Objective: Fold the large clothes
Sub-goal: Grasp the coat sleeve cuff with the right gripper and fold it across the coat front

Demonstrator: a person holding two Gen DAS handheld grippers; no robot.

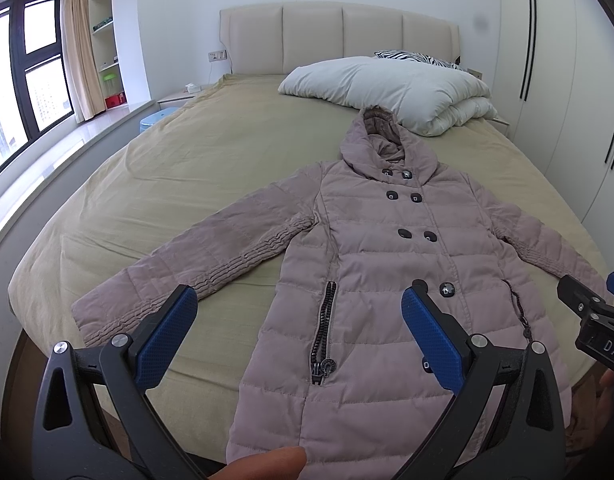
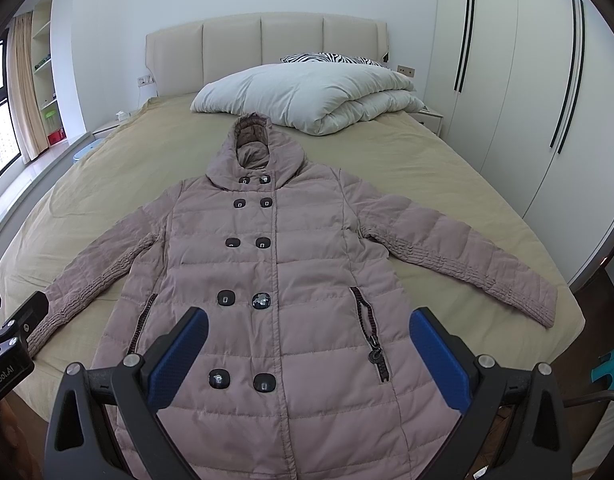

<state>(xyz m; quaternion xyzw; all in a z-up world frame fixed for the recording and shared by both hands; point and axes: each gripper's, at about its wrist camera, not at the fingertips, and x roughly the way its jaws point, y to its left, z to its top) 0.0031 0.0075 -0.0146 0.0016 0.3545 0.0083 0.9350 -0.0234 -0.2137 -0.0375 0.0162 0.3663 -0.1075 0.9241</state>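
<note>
A wide bed with a tan sheet fills the room. On it a mauve quilted coat lies face up, buttoned, its hood pointing at the headboard and both sleeves spread outward. Behind the hood sits a folded white duvet, with a zebra-print pillow beyond it. The left gripper hovers over the coat's lower part, its blue-padded fingers spread wide and holding nothing. The right gripper likewise hangs above the hem, fingers wide apart and empty.
</note>
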